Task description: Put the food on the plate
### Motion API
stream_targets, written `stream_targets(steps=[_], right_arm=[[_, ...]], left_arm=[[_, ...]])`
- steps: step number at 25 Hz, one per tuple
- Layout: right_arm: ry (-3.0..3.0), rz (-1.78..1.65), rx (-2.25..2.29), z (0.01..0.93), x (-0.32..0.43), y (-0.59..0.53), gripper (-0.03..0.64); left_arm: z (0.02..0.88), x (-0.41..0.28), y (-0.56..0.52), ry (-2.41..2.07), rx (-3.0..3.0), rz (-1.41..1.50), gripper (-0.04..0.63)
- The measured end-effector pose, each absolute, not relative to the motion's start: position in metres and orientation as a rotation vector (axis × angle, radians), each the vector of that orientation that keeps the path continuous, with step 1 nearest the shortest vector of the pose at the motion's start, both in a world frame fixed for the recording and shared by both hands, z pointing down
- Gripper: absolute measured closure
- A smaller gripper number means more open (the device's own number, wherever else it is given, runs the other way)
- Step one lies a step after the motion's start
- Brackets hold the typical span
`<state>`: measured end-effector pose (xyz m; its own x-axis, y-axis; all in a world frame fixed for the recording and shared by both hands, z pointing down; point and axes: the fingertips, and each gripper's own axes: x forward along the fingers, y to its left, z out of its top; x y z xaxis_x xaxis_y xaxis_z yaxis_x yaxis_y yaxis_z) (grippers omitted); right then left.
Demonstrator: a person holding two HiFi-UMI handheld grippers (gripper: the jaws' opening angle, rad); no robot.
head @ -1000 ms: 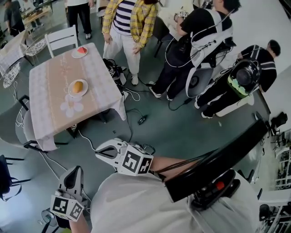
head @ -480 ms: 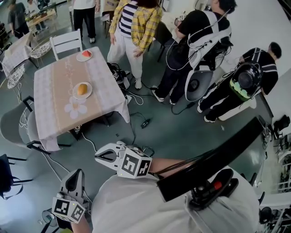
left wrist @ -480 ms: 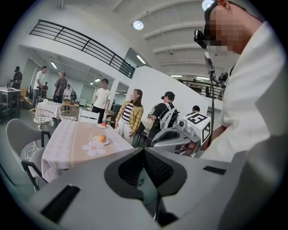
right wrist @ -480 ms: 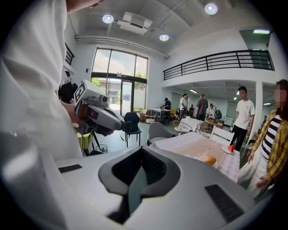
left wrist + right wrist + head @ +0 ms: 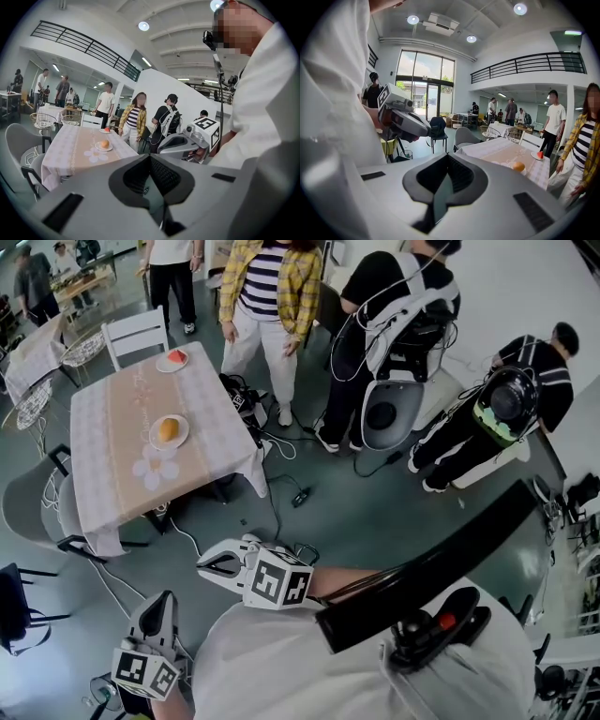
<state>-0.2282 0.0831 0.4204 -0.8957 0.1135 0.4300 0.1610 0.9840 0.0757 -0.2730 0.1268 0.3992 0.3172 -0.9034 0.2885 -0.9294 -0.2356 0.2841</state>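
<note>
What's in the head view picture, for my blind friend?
The left gripper and right gripper are shut, held near the person's body, away from a table. An orange food and a red food sit there on separate plates.

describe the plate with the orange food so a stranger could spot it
Find the table with the pale patterned cloth, left of the person in yellow checks. Of two small white plates on it, this plate sits near the cloth's middle, beside a white flower print. It holds round orange food; the other plate, at the far edge by the white chair, holds red food.
</note>
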Motion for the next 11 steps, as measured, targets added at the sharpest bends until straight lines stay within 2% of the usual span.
stream_targets(steps=[11], right_arm=[[-2.686, -0.151, -0.2, 0.4276, -0.2233, 0.079, 0.604]], left_arm=[[0.4054, -0.2669, 0.1219, -1.62, 2.188, 0.086, 0.586]])
